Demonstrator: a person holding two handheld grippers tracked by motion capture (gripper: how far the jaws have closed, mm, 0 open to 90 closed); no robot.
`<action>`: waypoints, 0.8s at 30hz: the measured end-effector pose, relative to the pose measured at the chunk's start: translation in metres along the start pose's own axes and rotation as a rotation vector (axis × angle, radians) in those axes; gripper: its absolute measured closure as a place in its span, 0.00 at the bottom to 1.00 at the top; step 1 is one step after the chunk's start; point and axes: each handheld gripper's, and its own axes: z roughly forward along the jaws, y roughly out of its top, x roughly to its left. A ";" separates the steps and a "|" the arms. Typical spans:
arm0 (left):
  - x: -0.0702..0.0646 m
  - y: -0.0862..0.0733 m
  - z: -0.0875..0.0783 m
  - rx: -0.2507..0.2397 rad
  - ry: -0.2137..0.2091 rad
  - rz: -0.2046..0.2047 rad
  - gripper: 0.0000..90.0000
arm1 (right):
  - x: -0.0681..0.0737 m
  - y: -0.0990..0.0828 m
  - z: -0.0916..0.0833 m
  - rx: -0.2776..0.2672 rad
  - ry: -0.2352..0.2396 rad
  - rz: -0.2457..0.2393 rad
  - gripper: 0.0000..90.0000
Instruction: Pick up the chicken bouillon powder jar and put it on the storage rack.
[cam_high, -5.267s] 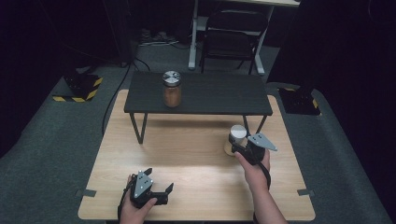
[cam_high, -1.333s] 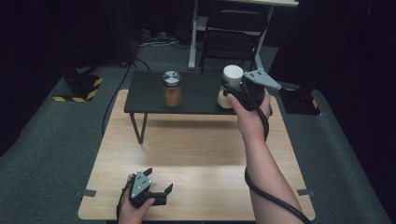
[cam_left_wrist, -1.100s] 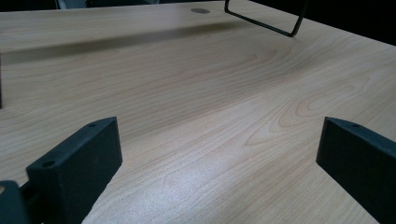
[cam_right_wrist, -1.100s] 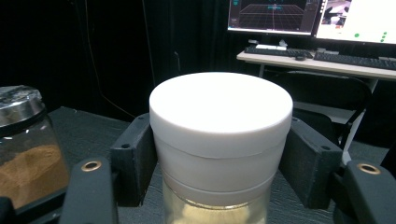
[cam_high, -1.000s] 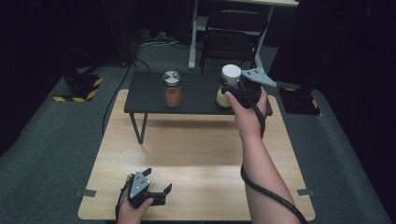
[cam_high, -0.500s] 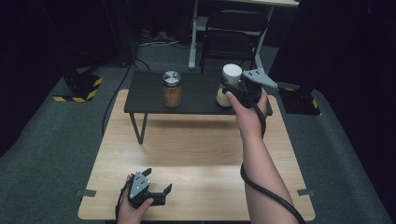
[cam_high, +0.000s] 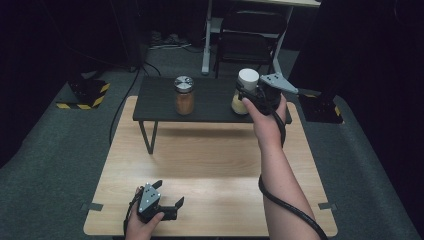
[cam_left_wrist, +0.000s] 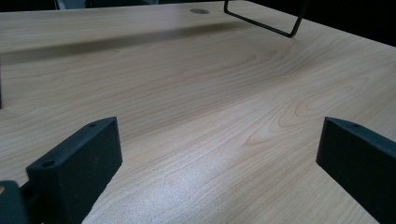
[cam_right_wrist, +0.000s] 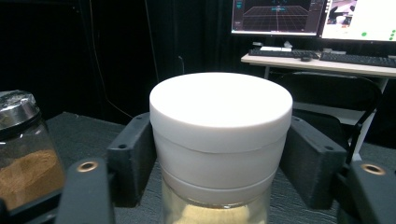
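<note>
On the black shelf (cam_high: 210, 102), two jars, right gripper (cam_high: 248, 95) jaws just loosened around white-lidded jar (cam_right_wrist: 219, 140), left gripper (cam_high: 167, 197) jaws wide.

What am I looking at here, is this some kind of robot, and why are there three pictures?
No robot: a person holds a two-jaw gripper in each hand. One camera looks down from above; one rides on each gripper. A wooden table bears a low black shelf with a metal-lidded jar of brown powder. The right gripper, jaws either side of a white-lidded jar on that shelf, has just been opening them. The left gripper is open by the table's near edge, empty.
</note>
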 end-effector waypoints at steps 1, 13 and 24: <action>0.000 0.000 0.000 0.000 0.000 0.000 0.00 | 0.000 0.000 0.000 0.000 0.001 0.005 0.31; -0.001 0.000 0.000 -0.002 0.000 0.006 0.00 | 0.004 0.000 -0.003 -0.008 -0.015 0.011 0.00; 0.000 0.000 0.000 -0.002 -0.003 0.003 0.01 | 0.006 0.001 -0.009 -0.015 0.005 -0.001 0.00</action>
